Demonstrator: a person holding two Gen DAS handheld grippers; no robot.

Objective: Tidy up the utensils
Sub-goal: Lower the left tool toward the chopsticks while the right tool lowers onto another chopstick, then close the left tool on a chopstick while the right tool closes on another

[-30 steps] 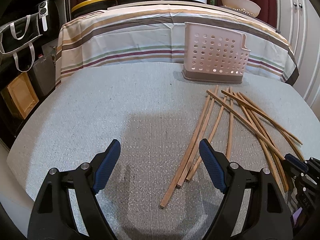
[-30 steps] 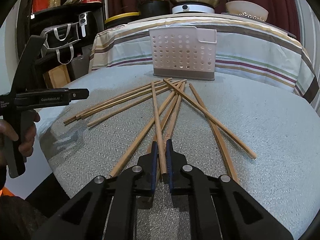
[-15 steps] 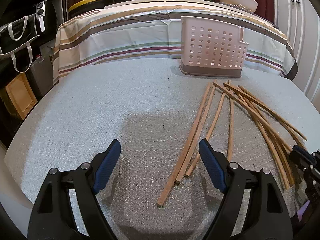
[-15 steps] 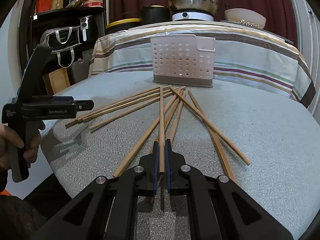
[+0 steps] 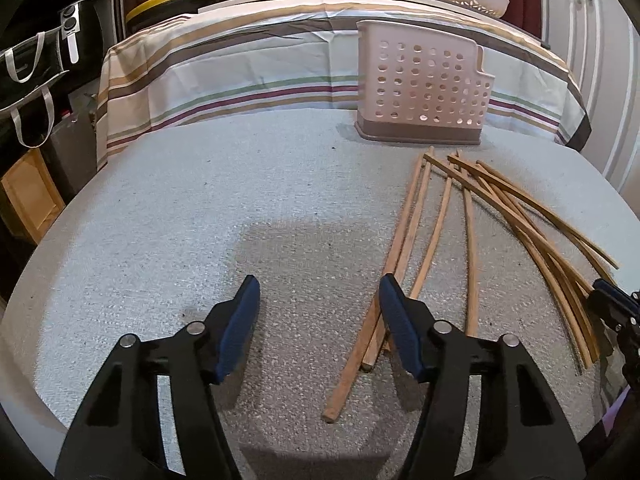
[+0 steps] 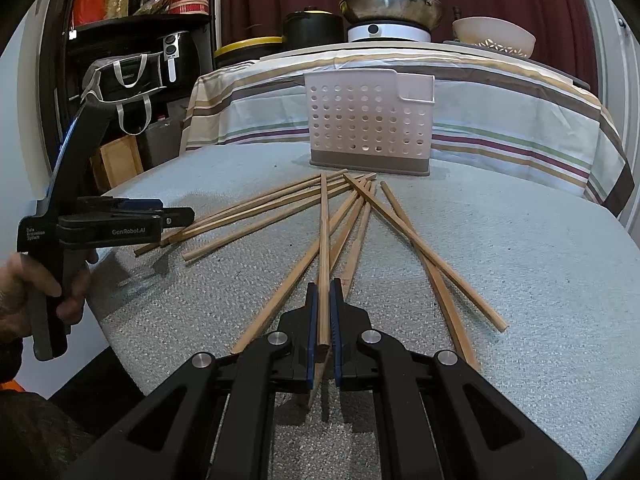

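Observation:
Several wooden chopsticks lie fanned on the grey table in front of a perforated pinkish utensil caddy. My right gripper is shut on one chopstick, whose far tip points toward the caddy. My left gripper is open and empty above the table, left of the chopsticks; the caddy stands ahead to its right. The left gripper also shows in the right wrist view, and the right gripper's tip sits at the left wrist view's right edge.
Behind the table a striped cloth covers a counter with a pan, a bowl and pots. A black shelf with bags stands at the left. The table's near edge curves just below both grippers.
My right gripper has raised and straightened its chopstick, so it now points at the caddy. My left gripper has moved slightly forward and stays open.

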